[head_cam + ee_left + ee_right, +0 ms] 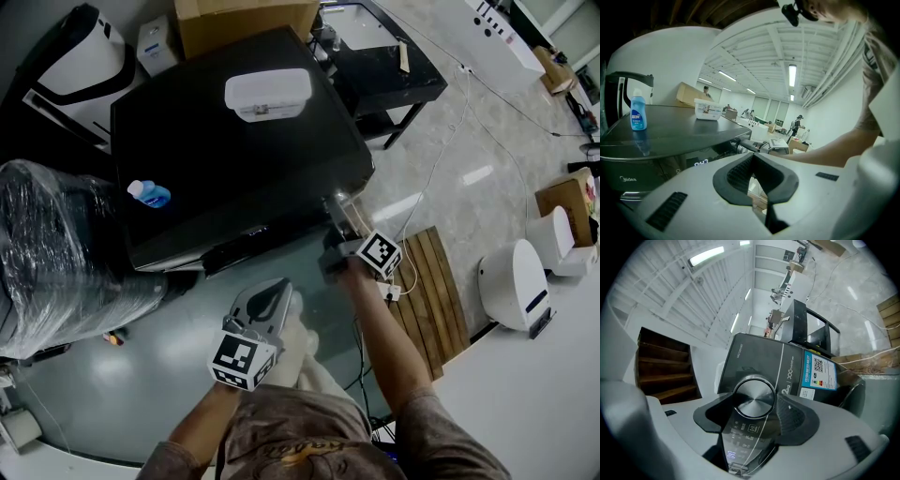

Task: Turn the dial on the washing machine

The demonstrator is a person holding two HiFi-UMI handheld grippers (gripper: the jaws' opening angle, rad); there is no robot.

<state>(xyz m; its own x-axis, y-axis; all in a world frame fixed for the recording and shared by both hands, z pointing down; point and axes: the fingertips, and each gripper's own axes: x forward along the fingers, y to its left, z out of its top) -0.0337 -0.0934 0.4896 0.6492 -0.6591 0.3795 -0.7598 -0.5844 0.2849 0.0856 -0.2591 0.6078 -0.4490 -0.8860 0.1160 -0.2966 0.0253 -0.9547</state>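
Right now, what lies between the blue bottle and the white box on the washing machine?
Bare washing machine top only, between blue bottle and white box; the head view shows it.

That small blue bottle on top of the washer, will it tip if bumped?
Likely: the blue bottle stands upright and narrow on the glossy washing machine, so a bump may slide or topple it. Small and plastic-looking, so probably light.

Dial (754, 398) brushed shiny metal; washing machine (234, 159) glossy black; right tool (753, 405) matt plastic.
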